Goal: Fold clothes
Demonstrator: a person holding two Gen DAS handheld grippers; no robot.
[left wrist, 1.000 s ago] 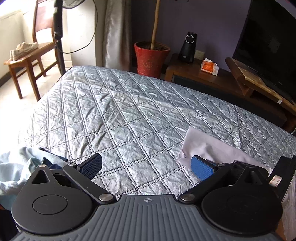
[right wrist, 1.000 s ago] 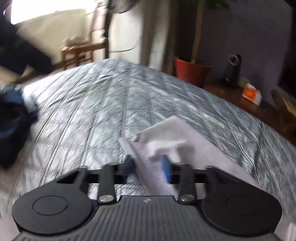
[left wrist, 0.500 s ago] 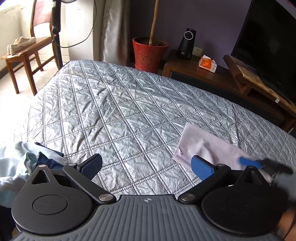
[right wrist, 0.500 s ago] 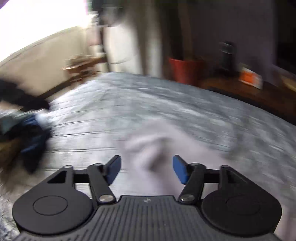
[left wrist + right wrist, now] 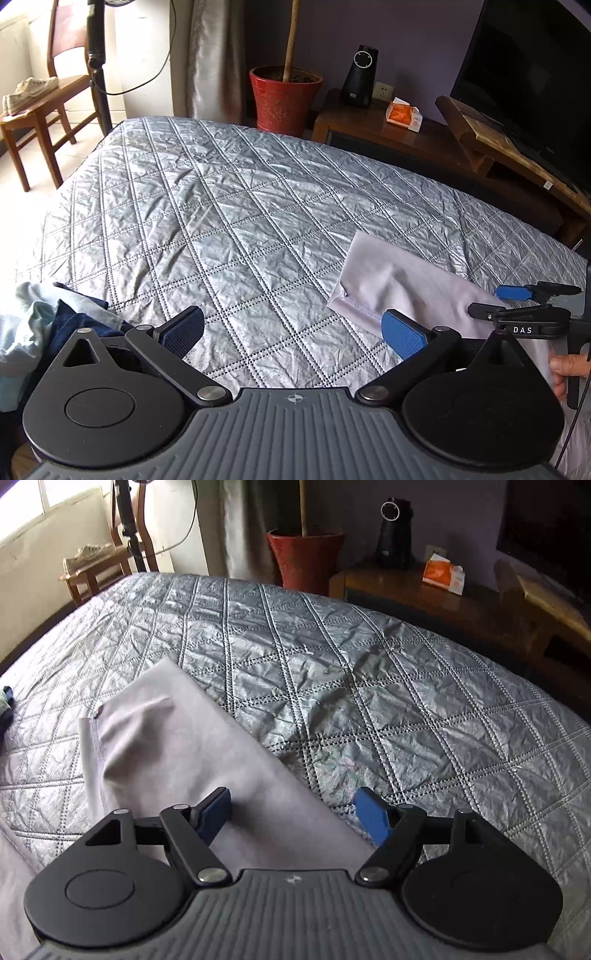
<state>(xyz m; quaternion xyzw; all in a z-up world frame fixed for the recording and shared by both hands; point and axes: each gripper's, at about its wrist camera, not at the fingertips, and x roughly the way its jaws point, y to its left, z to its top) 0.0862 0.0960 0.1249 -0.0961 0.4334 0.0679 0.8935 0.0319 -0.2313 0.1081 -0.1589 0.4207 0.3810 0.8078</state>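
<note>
Pale lilac garment (image 5: 207,746) flat on quilted bed cover (image 5: 369,701), long axis diagonal from near right edge toward bed centre, stitched hem end farthest. Right gripper (image 5: 293,814) spread wide, empty, directly over garment's near part; clearly nearer. Left gripper (image 5: 293,332) also spread wide, empty, over bare quilt, garment to its right. Heap of blue clothes (image 5: 44,325) at left edge. Folded or laid out: cannot tell.

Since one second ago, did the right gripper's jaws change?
Yes. The right gripper was nearly shut over the pale grey garment; now its jaws stand wide apart above it, on the quilted bedspread.
</note>
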